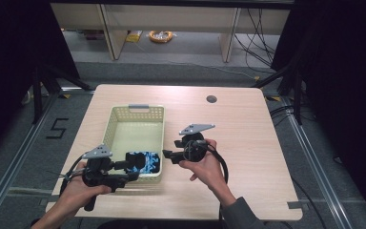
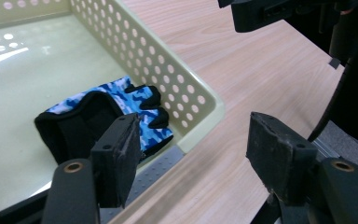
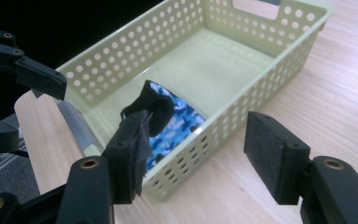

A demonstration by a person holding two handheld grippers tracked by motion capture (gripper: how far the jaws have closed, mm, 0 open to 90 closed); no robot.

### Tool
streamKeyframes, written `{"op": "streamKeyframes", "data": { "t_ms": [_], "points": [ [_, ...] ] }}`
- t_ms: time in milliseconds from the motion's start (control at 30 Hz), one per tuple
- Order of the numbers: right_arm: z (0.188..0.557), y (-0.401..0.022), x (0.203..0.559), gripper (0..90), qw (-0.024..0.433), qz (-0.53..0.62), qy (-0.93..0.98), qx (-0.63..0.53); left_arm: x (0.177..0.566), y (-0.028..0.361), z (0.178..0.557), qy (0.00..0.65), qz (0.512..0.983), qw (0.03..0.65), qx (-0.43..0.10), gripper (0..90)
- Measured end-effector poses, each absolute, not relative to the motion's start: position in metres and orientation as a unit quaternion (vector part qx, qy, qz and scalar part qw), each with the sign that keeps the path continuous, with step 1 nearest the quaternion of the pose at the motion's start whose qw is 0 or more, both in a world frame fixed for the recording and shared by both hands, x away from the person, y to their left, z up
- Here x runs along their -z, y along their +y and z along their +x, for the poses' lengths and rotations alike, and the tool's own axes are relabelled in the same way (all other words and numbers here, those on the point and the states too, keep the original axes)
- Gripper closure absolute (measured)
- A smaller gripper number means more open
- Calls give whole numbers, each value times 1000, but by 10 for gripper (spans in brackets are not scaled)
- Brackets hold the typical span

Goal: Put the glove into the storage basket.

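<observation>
- A pale yellow perforated basket (image 1: 134, 125) sits on the wooden surface (image 1: 248, 143), left of centre
- A blue camouflage glove (image 1: 144, 162) with black trim lies inside the basket, in its near right corner
- The left tongs (image 2: 193, 161) hang wide open over that near corner's rim, gripping nothing
- The right tongs (image 3: 198, 156) are just outside the basket's right wall, jaws spread wide and empty
</observation>
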State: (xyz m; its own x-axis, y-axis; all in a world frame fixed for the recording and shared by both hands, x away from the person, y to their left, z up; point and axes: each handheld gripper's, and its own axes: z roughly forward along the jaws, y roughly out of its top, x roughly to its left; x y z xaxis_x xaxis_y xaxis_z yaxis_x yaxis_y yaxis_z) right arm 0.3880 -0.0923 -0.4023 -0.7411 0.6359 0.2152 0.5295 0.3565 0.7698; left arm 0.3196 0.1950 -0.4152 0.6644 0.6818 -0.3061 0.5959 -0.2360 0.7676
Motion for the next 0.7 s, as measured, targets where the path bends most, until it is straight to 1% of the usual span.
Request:
{"op": "streamKeyframes", "data": {
  "t_ms": [67,100,133,167,233,267,433,533,567,600,633,667,700],
  "points": [
    [387,-97,402,405,61,357,818,-446,416,194,319,405,787,464,-42,343],
    [385,-98,402,403,53,361,817,-447,417,194,319,404,788,463,-40,339],
    [386,-100,402,401,65,347,818,-454,417,193,319,408,784,466,-40,329],
    [386,-100,402,401,65,347,818,-454,417,193,319,408,784,466,-40,325],
    [380,-104,400,383,46,372,806,-458,418,192,319,406,783,470,-34,320],
    [381,-108,401,373,62,362,809,-459,420,191,318,404,781,475,-34,315],
    [375,-117,404,331,55,361,797,-481,421,189,314,396,780,483,-36,288],
    [370,-122,406,327,50,368,793,-483,422,188,311,394,775,492,-34,282],
    [370,-123,407,327,49,367,794,-482,423,188,309,393,767,505,-41,282],
    [371,-125,407,327,56,355,798,-484,423,188,308,396,767,502,-45,284],
    [369,-126,407,327,53,364,793,-485,423,188,308,396,767,502,-45,286],
    [367,-127,406,326,49,372,794,-479,423,189,305,393,772,495,-59,287],
    [368,-129,408,325,50,359,796,-484,423,189,304,393,771,498,-60,288]
  ]
}}
